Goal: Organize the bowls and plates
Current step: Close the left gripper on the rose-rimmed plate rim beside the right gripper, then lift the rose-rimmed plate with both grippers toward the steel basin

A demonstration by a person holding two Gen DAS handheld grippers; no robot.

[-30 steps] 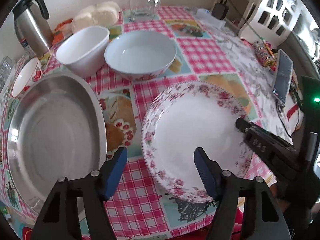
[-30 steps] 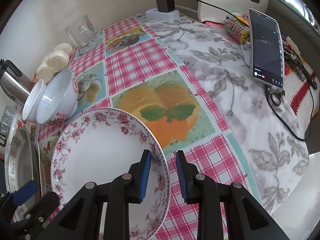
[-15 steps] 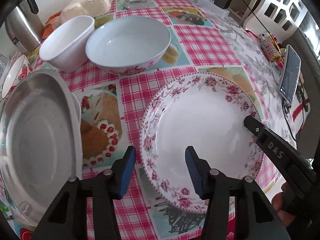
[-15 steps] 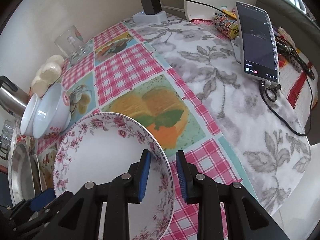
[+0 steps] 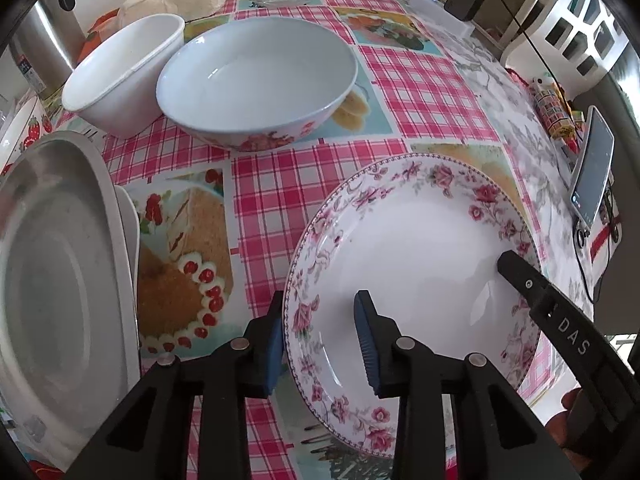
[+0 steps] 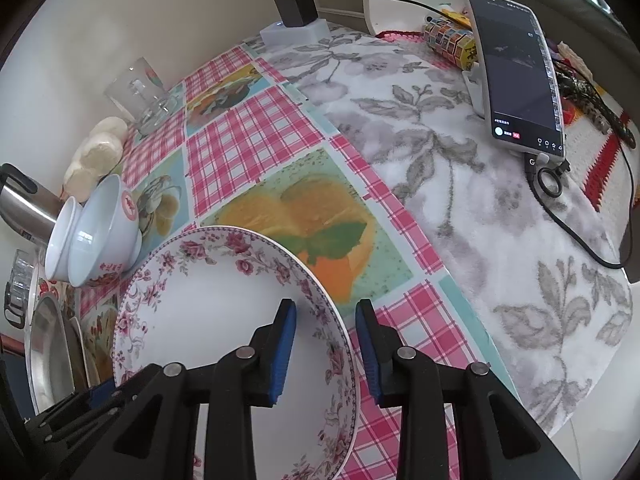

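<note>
The left gripper (image 5: 320,336) is closing its jaws around the floral plate's (image 5: 412,240) lower-left rim, not yet pressing. The right gripper (image 6: 326,344) is straddling the rim at lower centre, jaws opening.

Left gripper (image 5: 320,340): black plastic frame, two fingers faced with ribbed blue pads, silver round screw heads along the linkage. Right gripper (image 6: 326,350): identical build; its finger bears white "DAS" lettering in the left wrist view.
</note>
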